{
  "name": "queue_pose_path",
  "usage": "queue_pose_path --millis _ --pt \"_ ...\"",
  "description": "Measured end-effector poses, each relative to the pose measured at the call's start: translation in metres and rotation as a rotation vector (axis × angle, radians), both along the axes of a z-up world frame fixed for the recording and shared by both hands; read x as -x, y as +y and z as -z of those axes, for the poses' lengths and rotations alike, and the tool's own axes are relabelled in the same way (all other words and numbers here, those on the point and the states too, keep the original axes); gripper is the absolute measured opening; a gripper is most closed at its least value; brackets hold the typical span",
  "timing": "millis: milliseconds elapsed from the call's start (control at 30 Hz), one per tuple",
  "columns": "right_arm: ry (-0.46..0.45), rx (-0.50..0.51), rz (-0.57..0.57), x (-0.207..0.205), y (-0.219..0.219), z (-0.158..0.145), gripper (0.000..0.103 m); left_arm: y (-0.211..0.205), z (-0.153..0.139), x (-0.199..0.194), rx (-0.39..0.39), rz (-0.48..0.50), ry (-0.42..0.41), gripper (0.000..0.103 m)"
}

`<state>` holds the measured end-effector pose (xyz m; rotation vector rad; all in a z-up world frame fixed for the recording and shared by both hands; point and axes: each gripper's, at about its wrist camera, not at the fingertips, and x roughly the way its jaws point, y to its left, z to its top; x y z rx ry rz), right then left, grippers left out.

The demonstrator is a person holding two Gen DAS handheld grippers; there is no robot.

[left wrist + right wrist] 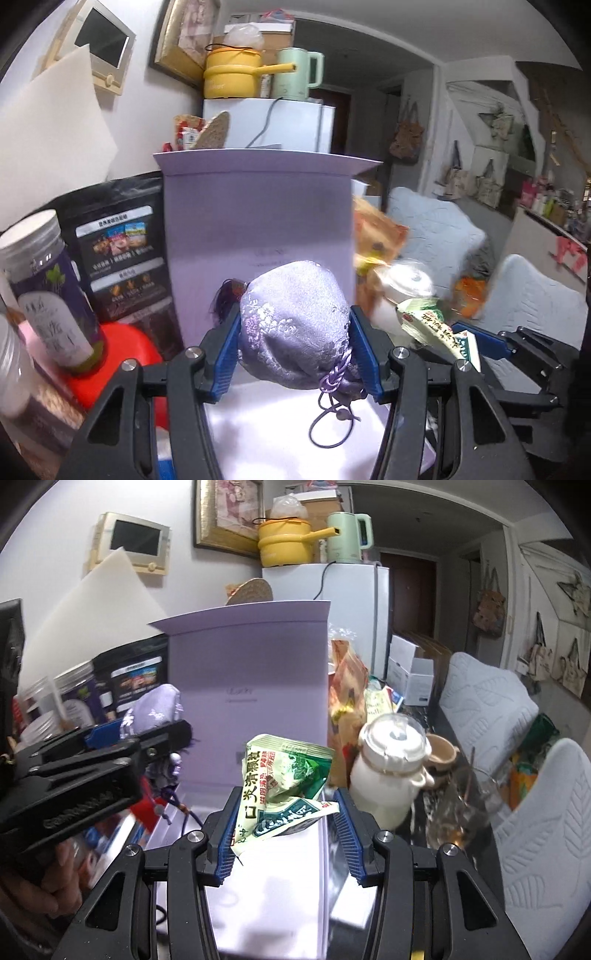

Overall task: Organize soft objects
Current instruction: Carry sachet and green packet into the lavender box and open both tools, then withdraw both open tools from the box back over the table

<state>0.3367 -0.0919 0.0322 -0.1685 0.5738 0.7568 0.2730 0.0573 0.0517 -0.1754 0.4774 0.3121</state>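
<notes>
Two grippers, each clamping a soft item over an open lilac box.

The left gripper (293,332) squeezes a plump lavender brocade drawstring pouch (295,325) between its blue pads; the right gripper (286,812) pinches a crumpled green-and-white foil sachet (286,786). Behind both rises the pale lilac cardboard box (251,679) lid, a white lidded ceramic jar (391,771) just right.

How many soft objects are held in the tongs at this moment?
2. The purple pouch is clamped in the left tongs, and the green packet is in the right tongs; both are above the open lilac box. Others may be hidden.
</notes>
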Motion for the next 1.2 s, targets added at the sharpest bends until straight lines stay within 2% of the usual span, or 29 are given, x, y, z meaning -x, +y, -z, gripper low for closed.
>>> queue_pose_path --millis 133,300,433,533,667,700,800,933,1033,1200 --pt "0.008 -0.016 -0.063 -0.020 0.017 0.005 0.047 0.015 0.010 -0.012 -0.003 -0.046 0.025 0.055" --pt "0.034 0.003 -0.066 -0.035 0.033 0.019 0.047 0.020 0.024 -0.025 -0.016 -0.046 0.077 0.055" --pt "0.062 0.037 -0.063 -0.043 0.041 0.034 0.047 0.023 0.038 -0.039 0.015 -0.033 0.128 0.055" --pt "0.067 0.072 -0.061 -0.045 0.045 0.041 0.048 0.022 0.045 -0.044 0.006 -0.040 0.153 0.055" --pt "0.077 0.095 -0.047 -0.047 0.046 0.046 0.054 0.021 0.050 -0.047 0.007 -0.053 0.170 0.055" --pt "0.080 0.096 -0.044 -0.047 0.046 0.047 0.059 0.021 0.050 -0.050 0.013 -0.050 0.178 0.056" --pt "0.083 0.101 -0.032 -0.049 0.043 0.047 0.065 0.023 0.053 -0.054 0.009 -0.073 0.203 0.059" --pt "0.091 0.107 -0.008 -0.053 0.040 0.047 0.066 0.024 0.056 -0.058 0.004 -0.099 0.226 0.080" --pt "0.085 0.117 0.021 -0.056 0.037 0.046 0.067 0.024 0.054 -0.054 -0.024 -0.104 0.215 0.081" --pt "0.094 0.126 0.029 -0.055 0.034 0.047 0.067 0.021 0.050 -0.049 -0.019 -0.098 0.215 0.081"
